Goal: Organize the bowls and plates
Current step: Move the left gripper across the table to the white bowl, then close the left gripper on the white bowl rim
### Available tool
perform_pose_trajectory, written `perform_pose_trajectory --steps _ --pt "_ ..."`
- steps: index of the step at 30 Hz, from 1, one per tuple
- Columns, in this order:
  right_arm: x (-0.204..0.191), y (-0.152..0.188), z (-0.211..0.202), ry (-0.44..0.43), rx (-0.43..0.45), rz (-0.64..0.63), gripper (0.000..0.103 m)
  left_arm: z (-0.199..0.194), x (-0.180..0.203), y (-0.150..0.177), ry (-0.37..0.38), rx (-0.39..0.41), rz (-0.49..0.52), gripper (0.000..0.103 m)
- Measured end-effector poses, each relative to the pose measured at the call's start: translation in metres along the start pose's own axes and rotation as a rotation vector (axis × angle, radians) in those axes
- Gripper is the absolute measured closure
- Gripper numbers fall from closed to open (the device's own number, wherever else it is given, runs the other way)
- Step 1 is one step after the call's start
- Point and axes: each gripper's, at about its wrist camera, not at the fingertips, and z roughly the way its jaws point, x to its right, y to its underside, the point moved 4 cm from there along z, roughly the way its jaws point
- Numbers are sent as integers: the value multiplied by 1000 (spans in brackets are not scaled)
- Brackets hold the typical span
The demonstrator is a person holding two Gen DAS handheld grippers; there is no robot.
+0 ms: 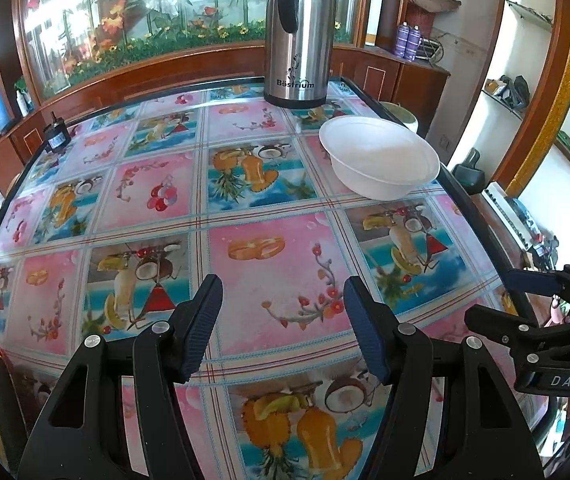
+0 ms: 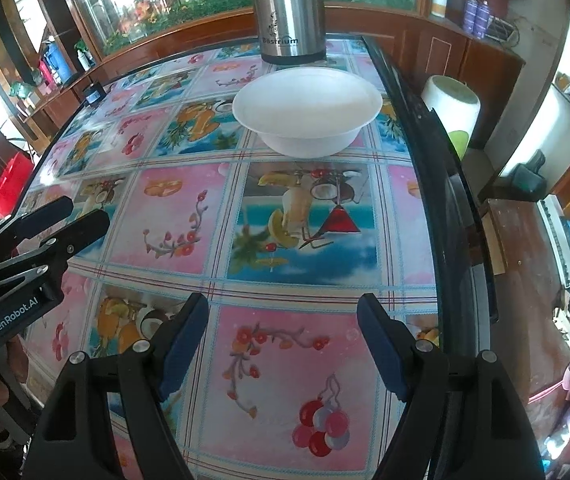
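Note:
A white bowl (image 1: 379,156) (image 2: 307,110) sits upright near the table's far right edge, just in front of a steel flask. My left gripper (image 1: 283,288) hovers open over the patterned cloth, well short of the bowl and to its left, nothing between its fingers. My right gripper (image 2: 283,308) is open too and empty, pointing at the cloth with the bowl ahead of it. The right gripper (image 1: 525,300) also shows at the right edge of the left wrist view. The left gripper (image 2: 81,214) appears at the left of the right wrist view.
A tall steel flask (image 1: 300,32) (image 2: 289,8) stands behind the bowl. A small dark jar (image 1: 54,136) sits at the far left corner. The table (image 2: 437,168) has a dark raised rim on its right side. A white roll (image 2: 451,104) stands beyond that rim.

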Motion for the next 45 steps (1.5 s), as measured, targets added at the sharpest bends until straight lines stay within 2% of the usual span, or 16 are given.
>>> perform_pose_trajectory --steps 18,31,39,45 --pt "34 -32 17 -12 -15 51 26 41 13 -37 7 -37 -13 40" --pt "61 -83 30 -41 -10 104 26 76 25 -79 59 -101 -47 40" --pt "73 -112 40 -37 -15 119 26 87 30 -108 63 -85 -57 40" --pt "76 -123 56 -45 -39 118 26 106 38 -115 68 -120 -48 40"
